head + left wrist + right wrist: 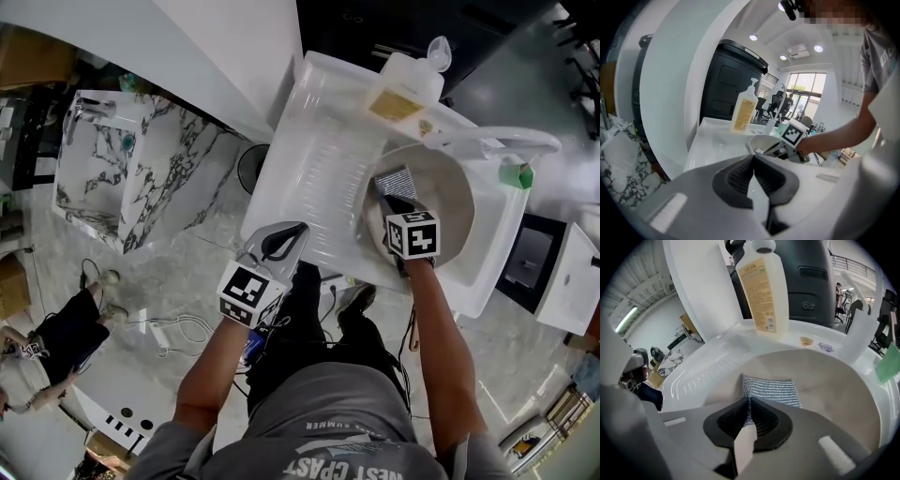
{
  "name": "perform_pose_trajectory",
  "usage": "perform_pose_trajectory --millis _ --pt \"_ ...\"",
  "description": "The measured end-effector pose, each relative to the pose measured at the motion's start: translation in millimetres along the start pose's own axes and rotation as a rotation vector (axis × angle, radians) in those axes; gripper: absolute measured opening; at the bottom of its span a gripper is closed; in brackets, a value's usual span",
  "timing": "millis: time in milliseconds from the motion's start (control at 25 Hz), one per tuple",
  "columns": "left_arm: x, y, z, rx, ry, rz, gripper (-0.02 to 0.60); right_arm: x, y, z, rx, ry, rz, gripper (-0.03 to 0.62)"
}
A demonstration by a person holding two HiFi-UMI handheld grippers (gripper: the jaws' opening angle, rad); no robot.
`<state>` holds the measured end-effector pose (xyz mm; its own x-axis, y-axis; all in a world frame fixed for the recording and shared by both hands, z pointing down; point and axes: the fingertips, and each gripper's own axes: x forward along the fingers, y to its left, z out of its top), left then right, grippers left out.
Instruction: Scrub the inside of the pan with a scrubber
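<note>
With right hand-held gripper (749, 403) clamped on the scrubber (771, 390) jutting ahead of its tips, press flat onto the pan (834, 401) floor below — sweep firm, overlapping circles.

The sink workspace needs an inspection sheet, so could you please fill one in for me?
Surface: white sink unit, its ribbed drainboard bare.
Job's things: pan sits in the sink; silver scrubber is inside it, contact unclear.
Clutter: soap bottle at the back edge; green item by the faucet.
Grippers: right gripper shut on the scrubber's edge; left gripper shut, empty, over the unit's front corner.
Cables: white cable lying on the floor.
Surroundings: marble-patterned unit, black bin, a person sitting on the floor.
</note>
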<state>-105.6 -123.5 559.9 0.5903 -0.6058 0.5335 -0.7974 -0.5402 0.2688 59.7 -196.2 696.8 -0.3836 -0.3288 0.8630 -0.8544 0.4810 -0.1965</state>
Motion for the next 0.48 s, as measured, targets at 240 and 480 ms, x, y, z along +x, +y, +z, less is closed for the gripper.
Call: perform_pose_trajectory --millis 240,480 --pt "3.9 0.3 -4.7 -0.002 0.014 -0.007 0.003 12.3 8.3 -5.8 -0.002 0.023 0.012 0.026" --pt "5.6 -2.5 -8.5 -0.001 0.019 -0.016 0.002 14.5 11.8 -21.8 -0.029 0.073 0.028 0.025"
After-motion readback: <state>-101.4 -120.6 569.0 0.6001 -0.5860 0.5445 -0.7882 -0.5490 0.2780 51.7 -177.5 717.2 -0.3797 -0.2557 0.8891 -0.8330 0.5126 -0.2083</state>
